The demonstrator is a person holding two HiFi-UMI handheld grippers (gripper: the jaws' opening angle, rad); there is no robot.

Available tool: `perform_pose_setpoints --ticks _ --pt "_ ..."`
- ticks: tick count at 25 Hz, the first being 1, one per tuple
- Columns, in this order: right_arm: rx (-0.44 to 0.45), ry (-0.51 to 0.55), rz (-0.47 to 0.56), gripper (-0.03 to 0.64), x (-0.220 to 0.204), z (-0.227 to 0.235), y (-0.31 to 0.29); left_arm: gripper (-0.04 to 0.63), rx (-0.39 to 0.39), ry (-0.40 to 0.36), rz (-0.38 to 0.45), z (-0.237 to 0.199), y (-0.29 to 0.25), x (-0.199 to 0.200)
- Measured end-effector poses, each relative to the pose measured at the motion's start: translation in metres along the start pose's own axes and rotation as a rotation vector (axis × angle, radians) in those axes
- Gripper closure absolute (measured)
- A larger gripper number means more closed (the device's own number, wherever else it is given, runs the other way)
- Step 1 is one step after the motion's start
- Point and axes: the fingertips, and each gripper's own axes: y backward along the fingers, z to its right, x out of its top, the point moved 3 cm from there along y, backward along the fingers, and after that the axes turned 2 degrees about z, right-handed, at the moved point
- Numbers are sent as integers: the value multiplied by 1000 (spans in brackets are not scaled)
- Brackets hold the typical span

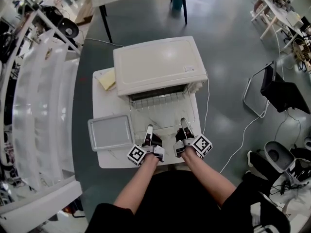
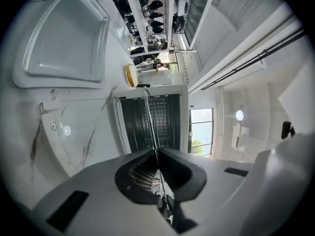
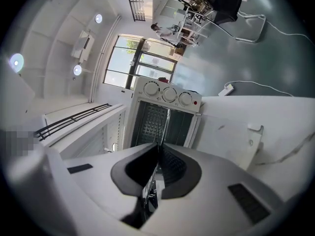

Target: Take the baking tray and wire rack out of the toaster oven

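Note:
The white toaster oven [image 1: 158,64] stands on a small marble-look table [image 1: 104,159] with its door folded down. The wire rack [image 1: 158,102] sticks out of the oven mouth toward me. My left gripper [image 1: 148,128] and right gripper [image 1: 184,122] are both shut on its front edge. In the left gripper view the rack [image 2: 149,117] runs edge-on from the dark oven cavity into the shut left gripper [image 2: 156,154]. In the right gripper view the rack [image 3: 168,119] likewise enters the shut right gripper [image 3: 158,149], below the oven's knobs [image 3: 169,94]. The grey baking tray [image 1: 111,132] lies on the table, left of the door.
A yellow pad [image 1: 107,79] lies on the table beside the oven's left side. The oven's power cable [image 1: 207,106] hangs off the table's right edge to the floor. White shelving [image 1: 39,110] stands at the left, and a black chair [image 1: 279,93] at the right.

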Motion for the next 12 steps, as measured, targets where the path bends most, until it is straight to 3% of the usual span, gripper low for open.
perform_pose_setpoints --ticks 12 --pt "-40 43 -63 589 -20 0 32 571 -22 -14 -41 4 28 3"
